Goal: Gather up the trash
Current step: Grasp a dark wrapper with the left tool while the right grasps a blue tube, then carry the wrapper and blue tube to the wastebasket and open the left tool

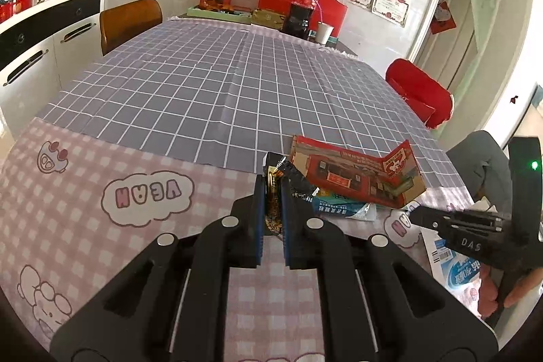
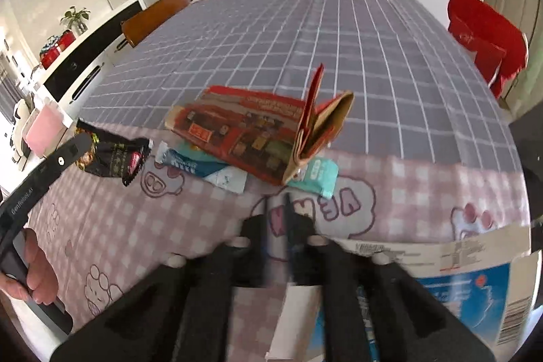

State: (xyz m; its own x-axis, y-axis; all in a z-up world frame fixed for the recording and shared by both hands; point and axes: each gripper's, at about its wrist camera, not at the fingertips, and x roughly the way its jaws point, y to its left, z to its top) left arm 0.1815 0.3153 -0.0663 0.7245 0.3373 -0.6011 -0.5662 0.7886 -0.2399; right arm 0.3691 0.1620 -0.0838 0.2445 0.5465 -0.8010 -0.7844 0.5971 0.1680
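Trash sits in a loose pile at the near edge of the worktop [image 1: 176, 83], low and right of centre in the left wrist view. Largest is the flattened red carton [image 2: 244, 131], its long axis running lower right to upper left in the right wrist view, lying over teal and white packets [image 2: 315, 173]. The right gripper [image 2: 276, 226] is nearer this pile, which lies straight ahead of it; its jaws stand partly apart with nothing between them. A black wrapper [image 1: 273, 192] is clamped in the left gripper [image 1: 271, 202], left of the carton. The cloth reads "YEAH" upside down; the gripper bodies read "DAS" and "GenRobot.AI"; the carton print is unreadable.
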